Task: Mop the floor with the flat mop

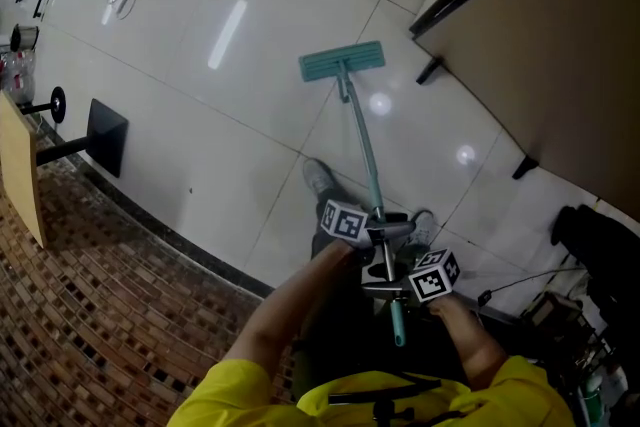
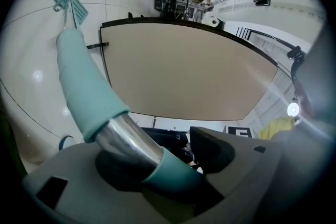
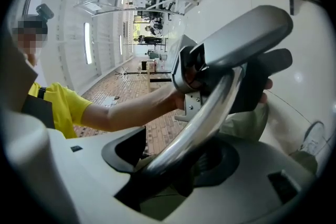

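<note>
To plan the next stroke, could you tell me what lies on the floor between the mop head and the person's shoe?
In the head view, only bare white tile lies between the mop head and the shoe.

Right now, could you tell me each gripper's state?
Left gripper: jaws around the mop handle; grip cannot be told.
Right gripper: closed on the mop handle.
</note>
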Available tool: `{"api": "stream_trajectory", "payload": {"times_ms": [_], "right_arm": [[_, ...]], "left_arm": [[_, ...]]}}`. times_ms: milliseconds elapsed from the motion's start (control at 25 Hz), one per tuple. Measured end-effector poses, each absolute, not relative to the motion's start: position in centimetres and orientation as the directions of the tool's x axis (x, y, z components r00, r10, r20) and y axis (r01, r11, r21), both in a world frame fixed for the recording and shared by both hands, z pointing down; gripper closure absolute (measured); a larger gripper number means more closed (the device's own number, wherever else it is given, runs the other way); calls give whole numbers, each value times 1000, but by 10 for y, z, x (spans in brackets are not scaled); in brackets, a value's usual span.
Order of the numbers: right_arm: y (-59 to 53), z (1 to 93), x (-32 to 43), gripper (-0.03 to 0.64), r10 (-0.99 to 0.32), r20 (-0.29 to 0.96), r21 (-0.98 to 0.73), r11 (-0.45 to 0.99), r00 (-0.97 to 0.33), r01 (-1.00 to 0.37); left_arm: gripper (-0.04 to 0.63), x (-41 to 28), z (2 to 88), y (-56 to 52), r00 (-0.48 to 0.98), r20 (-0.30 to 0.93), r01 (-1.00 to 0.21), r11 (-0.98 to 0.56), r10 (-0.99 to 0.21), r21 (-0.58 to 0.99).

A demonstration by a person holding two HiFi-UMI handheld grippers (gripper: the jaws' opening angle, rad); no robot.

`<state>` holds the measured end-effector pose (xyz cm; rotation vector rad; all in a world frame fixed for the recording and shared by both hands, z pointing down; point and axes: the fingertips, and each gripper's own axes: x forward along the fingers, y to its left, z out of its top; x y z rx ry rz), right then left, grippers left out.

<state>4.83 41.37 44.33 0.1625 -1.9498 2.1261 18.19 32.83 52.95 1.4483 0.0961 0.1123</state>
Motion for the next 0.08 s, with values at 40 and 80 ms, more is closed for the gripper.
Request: {"api": "stream_trajectory", "payload": {"times_ms": [40,80], "right_arm": [[413,443,48,336,108,248,-964,-72,-963,-256],[413,443,47,336,108,246,-964,-72,-963,-254]], "left_arm": [[319,182,529,328,991,-2,-14,119,131,993],[319,182,529,327,992,-6,-9,120,126,993]]}}
